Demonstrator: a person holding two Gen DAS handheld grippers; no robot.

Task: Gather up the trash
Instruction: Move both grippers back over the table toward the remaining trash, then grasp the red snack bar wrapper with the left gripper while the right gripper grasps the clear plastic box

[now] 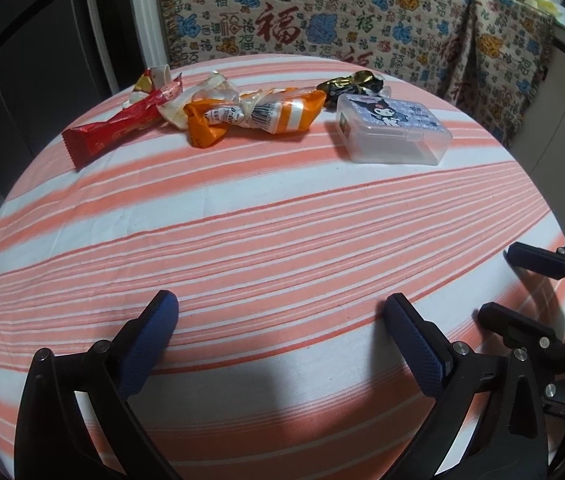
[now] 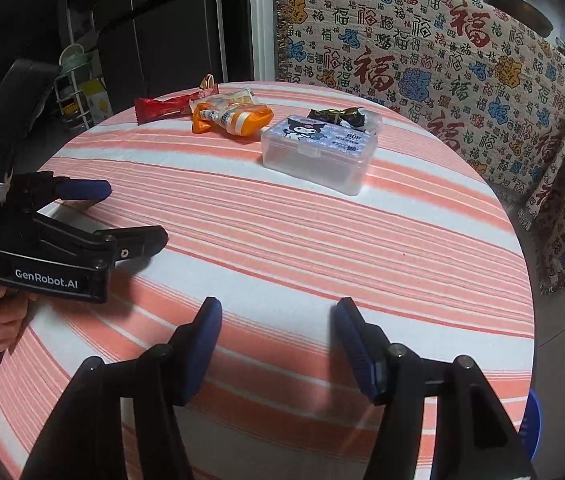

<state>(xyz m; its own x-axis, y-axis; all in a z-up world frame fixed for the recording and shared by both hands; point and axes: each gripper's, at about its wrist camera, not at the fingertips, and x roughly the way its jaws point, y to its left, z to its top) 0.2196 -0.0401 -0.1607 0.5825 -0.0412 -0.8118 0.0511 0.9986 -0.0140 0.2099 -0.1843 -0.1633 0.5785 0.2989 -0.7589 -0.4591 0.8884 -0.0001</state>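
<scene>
While both hand-held grippers hover open and empty, left hand-held gripper (image 1: 282, 340) nearer, the red foil snack wrapper (image 1: 110, 134) lies at eleven o'clock, far across the striped desk (image 1: 282, 240), long axis slanting toward one o'clock.

Readable text: one brand mark, one repeated character, a few label scraps.
"GenRobot.AI" in white on the black body of the left gripper (image 2: 138, 216), at 9 o'clock in the right wrist view. The character 福 repeats in red, blue and green all over the hanging cloth (image 2: 442, 64) at 1 o'clock. Clear plastic box (image 2: 318, 152) lid sticker shows a cartoon figure and "80P"-like print, unsure. Orange wrapper (image 1: 254, 116) at 12 o'clock carries a barcode; its small print is too blurred.
</scene>
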